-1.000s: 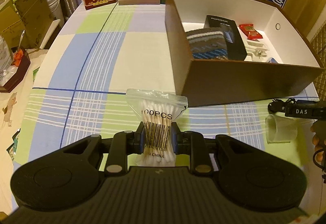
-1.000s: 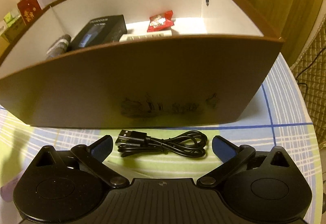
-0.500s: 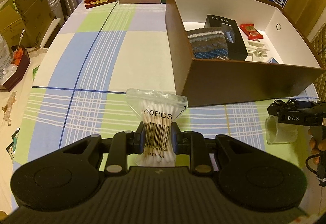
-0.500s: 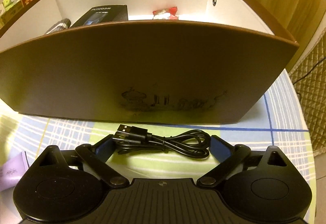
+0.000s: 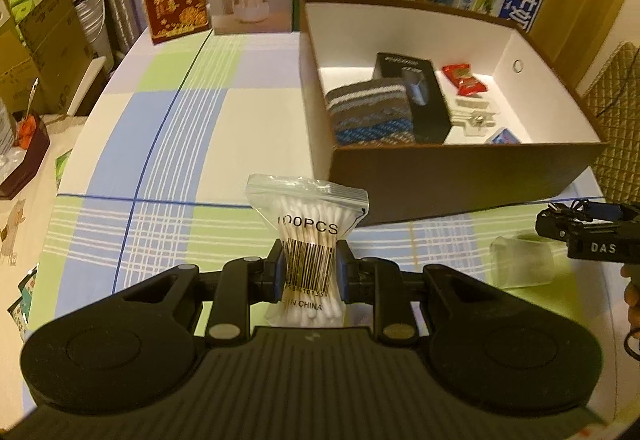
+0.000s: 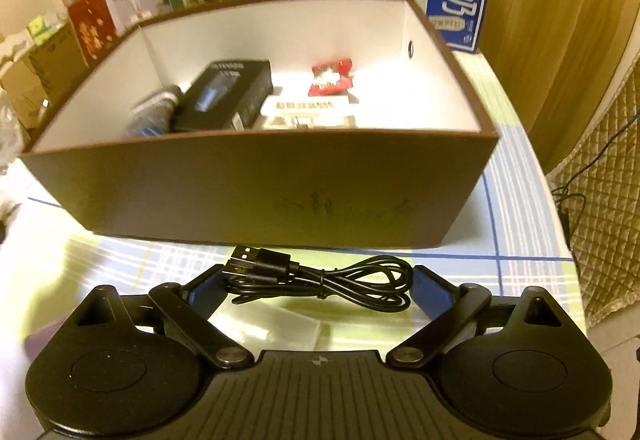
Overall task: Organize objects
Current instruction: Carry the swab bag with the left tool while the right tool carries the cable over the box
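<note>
Glossy clear plastic swab bag (image 5: 307, 240), matt brown cardboard box (image 6: 256, 191), woven checked tablecloth (image 5: 168, 143), striped knitted cloth (image 5: 370, 111)

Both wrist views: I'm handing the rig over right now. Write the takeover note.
Left gripper: shut on the swab bag, held over the table short of the box.
Right gripper: closed on the cable, apparently lifted, in front of the box's near wall and above the cup.
Done: striped cloth, black carton and red packet are in the box.
Left: likely drop swabs and cable into the box, then the cup.
</note>
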Action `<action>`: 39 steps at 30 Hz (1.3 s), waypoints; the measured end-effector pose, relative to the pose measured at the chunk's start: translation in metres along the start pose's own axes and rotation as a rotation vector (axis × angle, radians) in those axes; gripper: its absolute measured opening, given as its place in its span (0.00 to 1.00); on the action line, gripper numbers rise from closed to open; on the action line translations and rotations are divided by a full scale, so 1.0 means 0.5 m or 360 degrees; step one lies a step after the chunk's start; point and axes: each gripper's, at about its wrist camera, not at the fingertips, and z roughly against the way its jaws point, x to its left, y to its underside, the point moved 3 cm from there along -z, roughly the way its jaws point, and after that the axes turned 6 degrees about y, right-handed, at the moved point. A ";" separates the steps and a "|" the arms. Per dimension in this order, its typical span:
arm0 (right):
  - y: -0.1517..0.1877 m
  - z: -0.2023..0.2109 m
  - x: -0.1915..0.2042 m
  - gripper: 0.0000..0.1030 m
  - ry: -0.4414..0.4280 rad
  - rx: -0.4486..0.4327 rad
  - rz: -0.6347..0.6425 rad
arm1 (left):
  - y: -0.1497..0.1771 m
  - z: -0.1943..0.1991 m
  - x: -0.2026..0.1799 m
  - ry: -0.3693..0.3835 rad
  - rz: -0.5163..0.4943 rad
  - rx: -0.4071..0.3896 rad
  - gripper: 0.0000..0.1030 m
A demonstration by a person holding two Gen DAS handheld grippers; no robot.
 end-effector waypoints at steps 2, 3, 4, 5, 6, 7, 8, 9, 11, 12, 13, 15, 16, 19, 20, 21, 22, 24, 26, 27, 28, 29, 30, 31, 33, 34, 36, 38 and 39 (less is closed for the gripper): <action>-0.003 0.029 -0.005 0.91 -0.0024 -0.0020 -0.0012 | -0.005 0.009 -0.010 0.0020 -0.0007 -0.0014 0.20; -0.004 0.044 -0.009 0.91 -0.0040 -0.0032 -0.0023 | -0.008 0.014 -0.015 0.0026 -0.0013 -0.0022 0.20; -0.006 0.058 -0.011 0.91 -0.0052 -0.0043 -0.0031 | -0.011 0.018 -0.021 0.0032 -0.0019 -0.0030 0.20; -0.008 0.072 -0.014 0.91 -0.0065 -0.0055 -0.0039 | -0.014 0.023 -0.026 0.0040 -0.0026 -0.0040 0.20; -0.010 0.083 -0.017 0.91 -0.0075 -0.0065 -0.0047 | -0.016 0.027 -0.031 0.0049 -0.0032 -0.0049 0.20; -0.013 0.089 -0.018 0.91 -0.0084 -0.0073 -0.0053 | -0.019 0.031 -0.036 0.0056 -0.0038 -0.0055 0.20; -0.017 0.098 -0.019 0.91 -0.0092 -0.0084 -0.0061 | -0.022 0.034 -0.041 0.0063 -0.0047 -0.0058 0.20; -0.020 0.109 -0.020 0.91 -0.0102 -0.0101 -0.0069 | -0.025 0.036 -0.047 0.0070 -0.0055 -0.0064 0.20; -0.027 0.124 -0.021 0.91 -0.0119 -0.0128 -0.0074 | -0.030 0.042 -0.058 0.0088 -0.0073 -0.0079 0.20; -0.031 0.133 -0.020 0.91 -0.0125 -0.0143 -0.0075 | -0.033 0.044 -0.063 0.0095 -0.0080 -0.0084 0.20; -0.036 0.138 -0.019 0.91 -0.0130 -0.0156 -0.0077 | -0.036 0.046 -0.068 0.0102 -0.0087 -0.0090 0.20; -0.045 0.150 -0.018 0.91 -0.0148 -0.0180 -0.0084 | -0.040 0.050 -0.079 0.0117 -0.0099 -0.0102 0.20; -0.048 0.154 -0.017 0.91 -0.0157 -0.0189 -0.0085 | -0.042 0.052 -0.083 0.0126 -0.0105 -0.0107 0.20; -0.057 0.166 -0.010 0.91 -0.0177 -0.0219 -0.0080 | -0.047 0.056 -0.096 0.0142 -0.0125 -0.0119 0.20; -0.059 0.167 -0.009 0.91 -0.0182 -0.0225 -0.0078 | -0.049 0.057 -0.099 0.0147 -0.0130 -0.0124 0.20; -0.062 0.169 -0.007 0.91 -0.0187 -0.0232 -0.0076 | -0.051 0.058 -0.102 0.0151 -0.0131 -0.0128 0.20; -0.065 0.171 -0.005 0.91 -0.0190 -0.0238 -0.0073 | -0.053 0.058 -0.104 0.0154 -0.0133 -0.0131 0.20; -0.069 0.174 -0.002 0.91 -0.0195 -0.0245 -0.0066 | -0.058 0.058 -0.110 0.0159 -0.0140 -0.0136 0.20; -0.073 0.175 0.002 0.91 -0.0200 -0.0249 -0.0059 | -0.063 0.059 -0.114 0.0162 -0.0145 -0.0140 0.20; -0.075 0.175 0.004 0.91 -0.0203 -0.0250 -0.0057 | -0.065 0.058 -0.116 0.0162 -0.0146 -0.0140 0.20; -0.077 0.174 0.005 0.91 -0.0205 -0.0251 -0.0054 | -0.068 0.057 -0.118 0.0164 -0.0150 -0.0141 0.20; -0.081 0.174 0.007 0.91 -0.0205 -0.0254 -0.0050 | -0.072 0.056 -0.120 0.0162 -0.0155 -0.0142 0.20; -0.084 0.173 0.007 0.91 -0.0205 -0.0258 -0.0046 | -0.075 0.054 -0.122 0.0159 -0.0159 -0.0142 0.20; -0.088 0.172 0.009 0.91 -0.0205 -0.0264 -0.0042 | -0.079 0.052 -0.124 0.0158 -0.0162 -0.0142 0.20; -0.096 0.171 0.010 0.91 -0.0209 -0.0275 -0.0040 | -0.087 0.049 -0.127 0.0157 -0.0164 -0.0144 0.20; -0.100 0.170 0.011 0.91 -0.0213 -0.0279 -0.0038 | -0.092 0.048 -0.129 0.0155 -0.0167 -0.0146 0.20; -0.111 0.165 0.013 0.91 -0.0212 -0.0289 -0.0030 | -0.102 0.042 -0.133 0.0153 -0.0177 -0.0148 0.20; -0.123 0.160 0.015 0.91 -0.0208 -0.0300 -0.0021 | -0.112 0.035 -0.136 0.0152 -0.0186 -0.0144 0.20; -0.129 0.157 0.016 0.91 -0.0209 -0.0302 -0.0018 | -0.117 0.031 -0.137 0.0151 -0.0186 -0.0140 0.20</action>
